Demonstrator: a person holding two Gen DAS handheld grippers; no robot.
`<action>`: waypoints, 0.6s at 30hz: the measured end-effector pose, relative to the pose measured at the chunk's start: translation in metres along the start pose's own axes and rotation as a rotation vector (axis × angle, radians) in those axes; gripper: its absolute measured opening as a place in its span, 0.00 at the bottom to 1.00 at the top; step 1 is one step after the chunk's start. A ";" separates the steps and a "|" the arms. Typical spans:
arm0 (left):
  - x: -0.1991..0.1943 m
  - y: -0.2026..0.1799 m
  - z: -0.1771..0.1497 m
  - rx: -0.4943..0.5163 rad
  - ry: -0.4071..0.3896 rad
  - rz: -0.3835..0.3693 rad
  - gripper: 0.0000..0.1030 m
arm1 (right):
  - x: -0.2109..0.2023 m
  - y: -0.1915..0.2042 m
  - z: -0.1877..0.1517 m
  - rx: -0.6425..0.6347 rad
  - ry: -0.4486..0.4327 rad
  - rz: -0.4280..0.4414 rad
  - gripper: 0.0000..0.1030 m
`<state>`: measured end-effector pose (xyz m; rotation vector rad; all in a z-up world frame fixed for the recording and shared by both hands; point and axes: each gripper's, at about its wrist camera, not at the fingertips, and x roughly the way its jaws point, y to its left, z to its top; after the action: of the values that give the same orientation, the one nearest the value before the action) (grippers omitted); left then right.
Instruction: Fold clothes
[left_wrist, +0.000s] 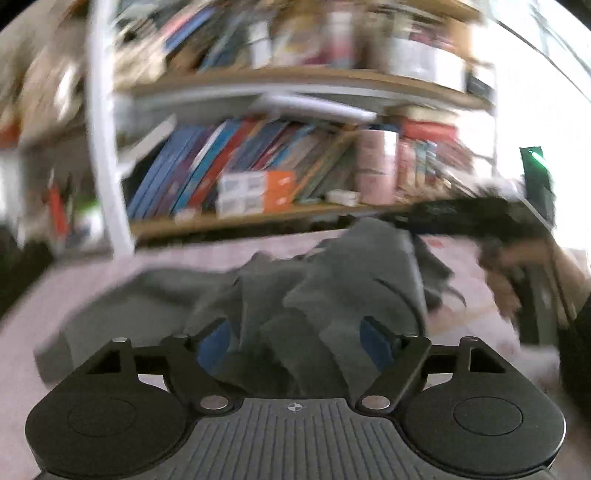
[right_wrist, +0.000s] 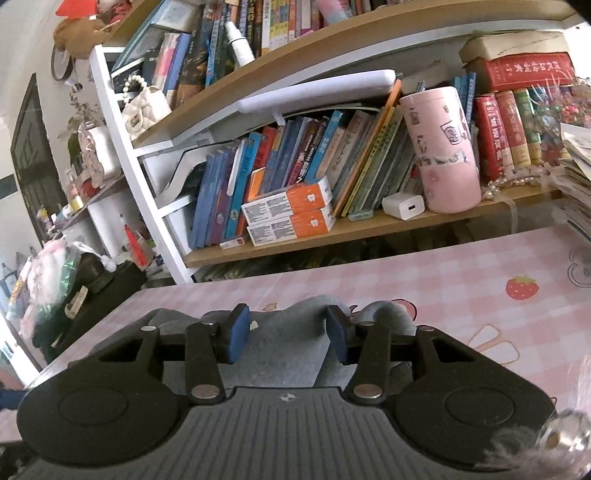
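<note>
- A grey garment is lying crumpled on a pink checked tablecloth, in front of a bookshelf.
- The left wrist view, heavily blurred, is showing the garment as a rumpled heap spreading across the table; the right wrist view is showing only its near edge, lying flat under the gripper.
- The left gripper is standing wide open, its blue pads well apart, with folds of grey cloth bunching up between them; whether a pad is touching the cloth cannot be told through the blur.
- The right gripper is standing partly open just above the garment, its blue pads apart and not pressing on the fabric.
- Only the left view is showing the right gripper from outside, a dark blurred shape held by a hand at the garment's far side.
- Only the right view is giving sharp detail: a strawberry print on the cloth, a pink tumbler, a white charger and two orange-and-white boxes on the wooden shelf among leaning books.
</note>
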<state>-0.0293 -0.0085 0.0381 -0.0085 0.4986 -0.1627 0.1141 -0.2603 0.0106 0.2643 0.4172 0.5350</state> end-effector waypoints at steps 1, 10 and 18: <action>0.007 0.004 0.000 -0.036 0.024 -0.020 0.77 | 0.000 -0.001 0.000 0.002 -0.004 -0.003 0.43; 0.045 0.016 0.000 -0.234 0.119 -0.152 0.62 | -0.002 -0.006 0.003 0.015 -0.027 -0.029 0.43; 0.041 0.002 0.011 -0.202 0.091 -0.143 0.39 | -0.010 -0.013 0.009 0.048 -0.074 -0.061 0.43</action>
<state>0.0120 -0.0134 0.0277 -0.2354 0.6035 -0.2533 0.1161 -0.2780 0.0167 0.3157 0.3653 0.4542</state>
